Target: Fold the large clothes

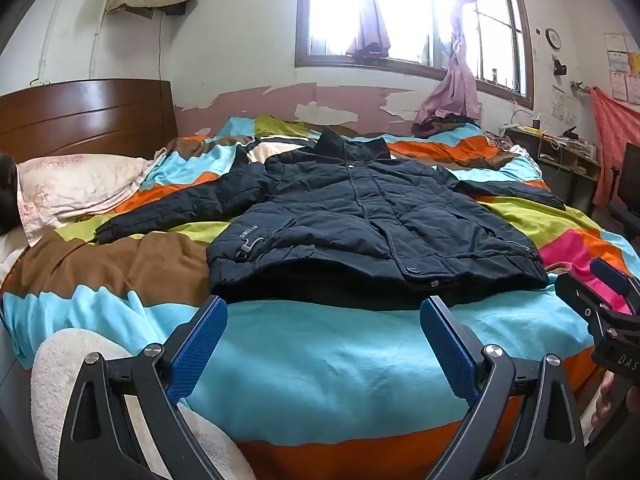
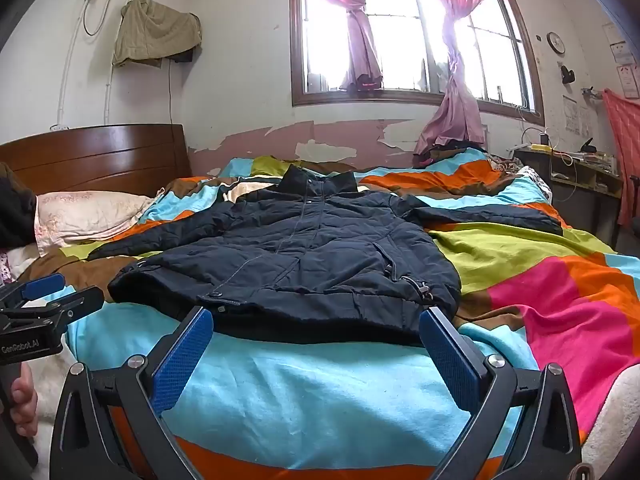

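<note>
A dark navy padded jacket [image 1: 360, 216] lies spread flat, front up, on the bed, collar toward the far wall and both sleeves stretched out sideways; it also shows in the right wrist view [image 2: 304, 256]. My left gripper [image 1: 324, 312] is open and empty, just short of the jacket's near hem. My right gripper [image 2: 316, 320] is open and empty, also at the near hem, more toward its right half. The right gripper shows at the right edge of the left wrist view [image 1: 608, 292], and the left gripper at the left edge of the right wrist view [image 2: 52, 296].
The bed carries a multicoloured patchwork cover [image 1: 320, 364]. A pink pillow [image 1: 76, 188] and wooden headboard [image 1: 88, 116] are at the left. A white fluffy item [image 1: 60, 384] lies at the near left. A desk [image 2: 580, 176] stands at the right under the window.
</note>
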Demonstrator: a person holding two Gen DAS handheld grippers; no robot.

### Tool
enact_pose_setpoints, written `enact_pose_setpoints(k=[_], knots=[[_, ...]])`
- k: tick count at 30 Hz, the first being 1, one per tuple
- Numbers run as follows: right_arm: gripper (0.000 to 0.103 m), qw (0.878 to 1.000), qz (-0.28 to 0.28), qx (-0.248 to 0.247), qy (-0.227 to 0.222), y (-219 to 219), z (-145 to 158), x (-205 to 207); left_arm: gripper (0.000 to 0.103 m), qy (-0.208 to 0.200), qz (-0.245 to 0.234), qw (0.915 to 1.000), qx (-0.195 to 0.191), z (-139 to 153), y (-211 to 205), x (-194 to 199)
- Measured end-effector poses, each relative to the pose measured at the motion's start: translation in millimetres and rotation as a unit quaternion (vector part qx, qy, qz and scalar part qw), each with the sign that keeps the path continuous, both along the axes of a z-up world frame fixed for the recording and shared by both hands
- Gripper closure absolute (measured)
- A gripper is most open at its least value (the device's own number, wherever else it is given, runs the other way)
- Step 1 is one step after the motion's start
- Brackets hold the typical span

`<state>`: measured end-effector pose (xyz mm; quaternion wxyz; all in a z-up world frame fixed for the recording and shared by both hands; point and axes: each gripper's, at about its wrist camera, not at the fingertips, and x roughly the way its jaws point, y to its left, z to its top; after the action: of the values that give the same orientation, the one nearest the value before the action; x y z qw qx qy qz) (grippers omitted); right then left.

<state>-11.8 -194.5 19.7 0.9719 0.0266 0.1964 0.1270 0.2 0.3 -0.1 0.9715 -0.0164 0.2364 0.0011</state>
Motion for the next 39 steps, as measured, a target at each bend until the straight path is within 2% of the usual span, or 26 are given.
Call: enact_pose_setpoints(k=[39], knots=[[0.000,1.000,0.000,0.005,0.006,-1.4,-2.5,1.7,0.008,-0.002,0.000,1.0000,0.005,0.1,-0.2,-0.1]])
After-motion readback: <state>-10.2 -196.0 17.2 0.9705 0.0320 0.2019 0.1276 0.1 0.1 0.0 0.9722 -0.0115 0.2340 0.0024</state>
